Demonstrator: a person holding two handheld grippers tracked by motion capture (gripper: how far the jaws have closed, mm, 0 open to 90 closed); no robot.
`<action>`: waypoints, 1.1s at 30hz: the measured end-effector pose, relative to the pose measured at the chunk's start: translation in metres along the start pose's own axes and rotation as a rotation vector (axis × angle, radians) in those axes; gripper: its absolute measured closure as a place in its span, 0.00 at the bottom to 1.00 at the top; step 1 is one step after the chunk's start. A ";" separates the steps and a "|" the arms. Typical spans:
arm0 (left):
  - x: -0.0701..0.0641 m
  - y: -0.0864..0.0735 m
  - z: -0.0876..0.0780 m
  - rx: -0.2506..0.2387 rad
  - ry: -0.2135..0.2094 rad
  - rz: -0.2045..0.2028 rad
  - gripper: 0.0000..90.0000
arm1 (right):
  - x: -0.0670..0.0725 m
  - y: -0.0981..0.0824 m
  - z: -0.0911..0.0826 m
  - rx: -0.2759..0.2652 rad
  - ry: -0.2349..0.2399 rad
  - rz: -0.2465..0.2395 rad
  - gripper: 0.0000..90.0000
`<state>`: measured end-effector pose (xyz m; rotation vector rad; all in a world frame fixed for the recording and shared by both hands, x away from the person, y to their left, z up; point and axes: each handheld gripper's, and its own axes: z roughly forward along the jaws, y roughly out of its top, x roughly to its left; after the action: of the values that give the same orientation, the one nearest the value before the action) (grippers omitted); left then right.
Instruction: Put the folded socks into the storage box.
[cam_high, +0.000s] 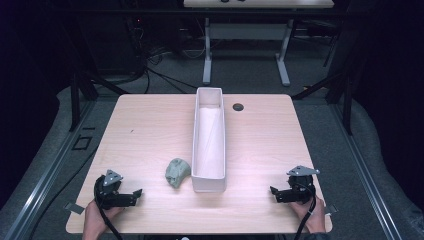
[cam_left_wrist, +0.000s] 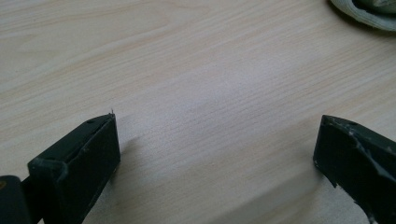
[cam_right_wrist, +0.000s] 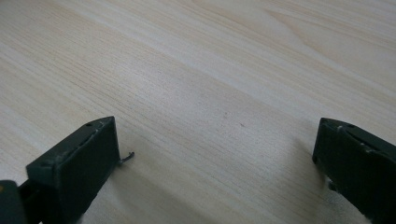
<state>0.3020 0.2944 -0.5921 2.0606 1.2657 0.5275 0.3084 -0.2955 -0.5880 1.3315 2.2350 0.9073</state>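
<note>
Looking down from the high view, a pale wooden tabletop (cam_high: 150, 125) takes up the middle of the scene, with dark floor, cables and the legs of another table beyond its far edge. A long, narrow white bin (cam_high: 209, 140) stands on the tabletop slightly right of centre, running from the far edge towards the person, and its inside looks white and bare. A small dark round grommet (cam_high: 238, 107) sits in the tabletop just right of the bin's far end. A crumpled grey-green cloth (cam_high: 177, 173) lies on the tabletop just left of the bin's near end, close beside it but apart from it.

A person's two hands come in at the near edge. The left gripper (cam_high: 131, 195) rests low over the near left corner, pointing right towards the cloth, near it but not touching it. In the left gripper view its jaws are spread wide with bare wood between them, and an edge of the cloth (cam_left_wrist: 369, 14) shows at the top right corner. The right gripper (cam_high: 276, 193) sits at the near right corner, pointing left, well apart from the bin. In the right gripper view its jaws are likewise spread wide over bare wood, holding nothing.
</note>
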 end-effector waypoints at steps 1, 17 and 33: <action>-0.001 0.000 0.000 -0.001 0.002 -0.004 0.00 | 0.000 0.000 0.000 0.000 -0.001 0.000 0.00; -0.004 -0.002 -0.006 -0.035 -0.011 -0.022 0.00 | 0.000 -0.001 0.000 -0.004 0.000 0.002 0.00; -0.020 0.032 -0.018 0.016 -0.048 0.031 0.00 | 0.001 -0.001 0.001 -0.013 -0.004 0.007 0.00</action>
<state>0.3014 0.2722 -0.5569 2.0970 1.2159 0.4801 0.3076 -0.2949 -0.5892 1.3354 2.2192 0.9188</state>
